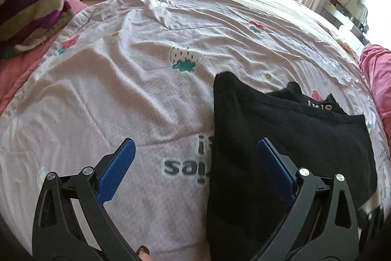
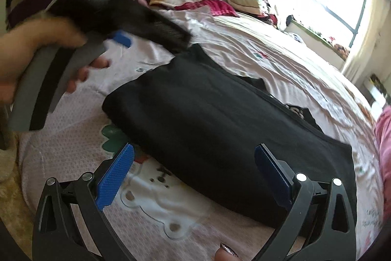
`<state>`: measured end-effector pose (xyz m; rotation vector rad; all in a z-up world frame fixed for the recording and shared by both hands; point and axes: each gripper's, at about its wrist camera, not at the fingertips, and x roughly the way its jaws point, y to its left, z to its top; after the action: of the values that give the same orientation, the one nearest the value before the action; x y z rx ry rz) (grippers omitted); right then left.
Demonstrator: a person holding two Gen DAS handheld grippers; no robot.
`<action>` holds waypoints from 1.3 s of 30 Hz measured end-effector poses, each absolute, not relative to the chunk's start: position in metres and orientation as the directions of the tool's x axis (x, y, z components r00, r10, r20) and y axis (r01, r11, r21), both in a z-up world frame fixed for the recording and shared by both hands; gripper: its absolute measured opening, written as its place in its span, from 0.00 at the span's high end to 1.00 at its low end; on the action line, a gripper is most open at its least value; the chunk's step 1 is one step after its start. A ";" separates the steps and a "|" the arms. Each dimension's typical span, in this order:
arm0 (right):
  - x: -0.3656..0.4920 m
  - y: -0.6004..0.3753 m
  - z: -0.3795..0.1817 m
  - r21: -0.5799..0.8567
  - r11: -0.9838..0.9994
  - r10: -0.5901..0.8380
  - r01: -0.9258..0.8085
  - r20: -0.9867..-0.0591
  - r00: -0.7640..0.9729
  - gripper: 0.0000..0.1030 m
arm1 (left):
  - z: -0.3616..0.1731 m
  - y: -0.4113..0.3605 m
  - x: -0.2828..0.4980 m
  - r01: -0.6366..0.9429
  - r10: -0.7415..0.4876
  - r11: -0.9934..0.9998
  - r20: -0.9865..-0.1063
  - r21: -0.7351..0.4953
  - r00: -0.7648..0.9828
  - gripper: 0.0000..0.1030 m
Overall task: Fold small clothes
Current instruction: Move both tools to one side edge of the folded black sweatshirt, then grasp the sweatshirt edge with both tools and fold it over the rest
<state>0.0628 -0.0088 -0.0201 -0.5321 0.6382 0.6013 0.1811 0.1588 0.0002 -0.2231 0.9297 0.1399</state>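
Left wrist view: the left gripper point(image 1: 195, 163) hovers with its jaws spread wide and empty above a bed covered by a white printed quilt point(image 1: 136, 80); the black garment point(image 1: 288, 138), folded into a flat oblong, lies on the quilt under the right-hand blue pad. Right wrist view: the right gripper point(image 2: 194, 169) likewise has its jaws wide apart, holding nothing, just over the near edge of the black garment point(image 2: 207, 124). The left gripper point(image 2: 117, 14), blurred, is held by a hand point(image 2: 36, 53) at upper left.

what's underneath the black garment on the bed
The black garment lies on a white printed quilt; its lettering and cartoon prints run under the fabric, so their covered parts can't be seen.
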 end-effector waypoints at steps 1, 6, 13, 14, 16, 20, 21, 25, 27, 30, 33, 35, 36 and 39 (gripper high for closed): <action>0.063 -0.005 -0.022 -0.282 0.697 0.341 -0.660 -0.679 0.650 0.05 | 0.000 0.159 0.185 -0.214 0.022 0.968 -0.807 -0.130 0.590 0.09; 0.066 0.011 -0.034 -0.333 0.667 0.321 -0.667 -0.679 0.660 0.05 | -0.001 0.161 0.198 -0.213 0.029 0.970 -0.815 -0.118 0.579 0.09; 0.077 0.023 -0.044 -0.370 0.647 0.297 -0.667 -0.683 0.667 0.05 | -0.002 0.159 0.213 -0.194 0.022 0.975 -0.828 -0.106 0.560 0.09; 0.080 0.025 -0.045 -0.374 0.646 0.294 -0.665 -0.682 0.670 0.05 | -0.002 0.159 0.215 -0.193 0.022 0.976 -0.830 -0.104 0.557 0.09; 0.082 0.029 -0.046 -0.385 0.645 0.286 -0.660 -0.680 0.675 0.05 | -0.002 0.161 0.221 -0.192 0.020 0.976 -0.833 -0.104 0.553 0.09; 0.088 0.041 -0.050 -0.420 0.629 0.272 -0.654 -0.669 0.691 0.05 | -0.005 0.163 0.229 -0.189 0.004 0.975 -0.843 -0.116 0.538 0.09; 0.090 0.043 -0.050 -0.431 0.625 0.268 -0.651 -0.665 0.697 0.05 | -0.005 0.163 0.231 -0.187 -0.001 0.975 -0.845 -0.120 0.534 0.09; 0.096 0.048 -0.048 -0.465 0.624 0.258 -0.628 -0.636 0.727 0.06 | -0.009 0.163 0.237 -0.179 -0.018 0.975 -0.856 -0.129 0.517 0.09; 0.096 0.045 -0.044 -0.473 0.635 0.265 -0.611 -0.609 0.748 0.09 | -0.010 0.164 0.239 -0.178 -0.027 0.974 -0.860 -0.137 0.510 0.09; 0.090 0.035 -0.034 -0.449 0.651 0.312 -0.612 -0.577 0.755 0.29 | -0.010 0.165 0.241 -0.178 -0.061 0.969 -0.861 -0.174 0.505 0.09; 0.084 0.026 -0.025 -0.414 0.665 0.355 -0.622 -0.558 0.751 0.54 | -0.011 0.165 0.243 -0.174 -0.092 0.964 -0.861 -0.204 0.500 0.09; 0.083 0.018 -0.022 -0.375 0.658 0.397 -0.653 -0.564 0.724 0.74 | -0.012 0.164 0.244 -0.168 -0.115 0.960 -0.860 -0.225 0.496 0.09; 0.082 0.016 -0.021 -0.369 0.654 0.409 -0.660 -0.561 0.720 0.84 | -0.012 0.163 0.244 -0.163 -0.131 0.957 -0.860 -0.240 0.494 0.09; 0.075 0.013 -0.017 -0.381 0.651 0.418 -0.656 -0.541 0.730 0.92 | -0.013 0.161 0.243 -0.151 -0.179 0.946 -0.852 -0.286 0.491 0.09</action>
<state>0.0754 0.0129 -0.0174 -0.5961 0.4317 0.6316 0.2431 0.1609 -0.0129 -0.3449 1.0630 -0.0170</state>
